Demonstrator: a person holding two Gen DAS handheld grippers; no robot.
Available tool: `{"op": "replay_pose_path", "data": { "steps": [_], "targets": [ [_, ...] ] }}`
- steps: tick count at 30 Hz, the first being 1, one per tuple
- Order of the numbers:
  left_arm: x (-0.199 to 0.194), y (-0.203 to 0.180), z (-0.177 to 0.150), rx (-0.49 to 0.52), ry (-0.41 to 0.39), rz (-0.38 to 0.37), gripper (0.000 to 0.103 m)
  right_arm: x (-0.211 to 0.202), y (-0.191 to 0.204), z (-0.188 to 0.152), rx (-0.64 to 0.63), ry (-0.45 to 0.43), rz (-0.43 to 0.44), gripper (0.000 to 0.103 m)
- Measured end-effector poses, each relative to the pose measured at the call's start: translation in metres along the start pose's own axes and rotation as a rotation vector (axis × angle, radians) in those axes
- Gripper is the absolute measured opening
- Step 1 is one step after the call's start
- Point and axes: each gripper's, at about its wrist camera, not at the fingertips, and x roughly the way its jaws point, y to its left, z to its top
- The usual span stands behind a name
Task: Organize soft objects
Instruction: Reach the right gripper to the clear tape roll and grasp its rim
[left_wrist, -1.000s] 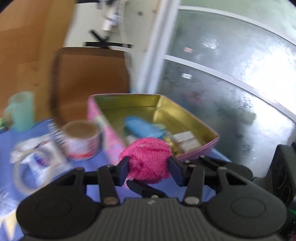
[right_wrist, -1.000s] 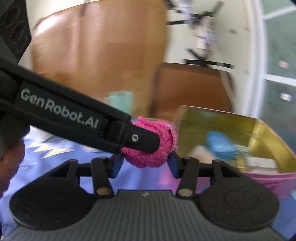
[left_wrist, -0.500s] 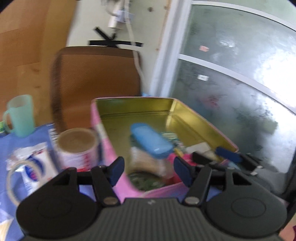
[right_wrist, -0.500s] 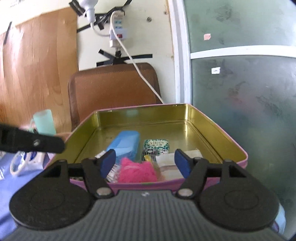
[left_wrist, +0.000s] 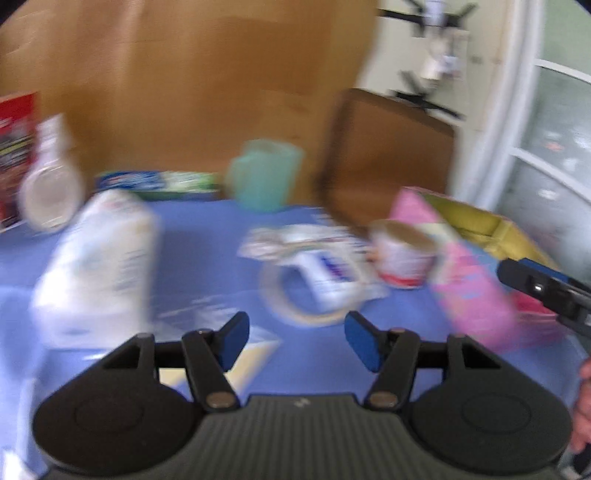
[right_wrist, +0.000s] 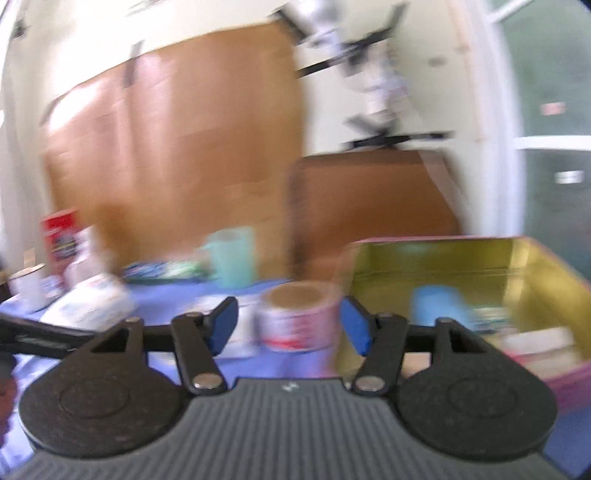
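A: Largest first: the tin, lower right of the right wrist view, open side up. Where is the soft thing?

B: Too blurred to find; its long axis cannot be told.

A: Grippers?

B: Left gripper and right gripper: jaws apart, closing, nothing between.

A: Next step?

B: Probably seeking another soft item; slow down and centre it between the pads.

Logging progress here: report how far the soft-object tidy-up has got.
Done: the tin already holds a blue item and other blurred pieces. In hand: nothing; the left gripper and right gripper are both empty, jaws closing on air. Left: the white pack and other clutter sit outside the tin on the blue cloth.
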Motion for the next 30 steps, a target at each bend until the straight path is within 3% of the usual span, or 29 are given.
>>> {"op": "replay_pose_path", "data": {
  "steps": [3,9,11,14,18,23,27,30],
  "targets": [
    [0.003,0.030,-0.009,-0.051,0.028,0.034,0.058,0.040,0.022,-0.003,-0.010,0.071,0.040,0.059],
    [-0.001,0.053,-0.020,-0.117,0.050,0.016,0.058,0.115,0.037,-0.001,0.003,0.207,-0.010,0.039],
    [-0.004,0.054,-0.024,-0.117,0.048,0.008,0.058,0.126,0.038,-0.004,0.003,0.258,-0.003,0.012],
    [-0.007,0.052,-0.025,-0.118,0.045,-0.010,0.058,0.108,0.038,-0.010,0.033,0.272,0.029,0.011],
    [-0.006,0.041,-0.027,-0.098,0.060,-0.043,0.057,0.051,0.038,-0.025,0.085,0.246,0.053,0.011],
    [-0.001,0.003,-0.036,-0.009,0.105,-0.100,0.047,0.002,0.032,-0.056,0.094,0.212,0.019,0.011],
    [0.004,-0.029,-0.043,0.098,0.122,-0.050,0.042,-0.013,0.029,-0.066,0.096,0.177,0.010,0.012],
    [0.007,-0.042,-0.042,0.110,0.142,-0.043,0.042,-0.015,0.032,-0.069,0.075,0.158,0.006,0.011]
  ]
}}
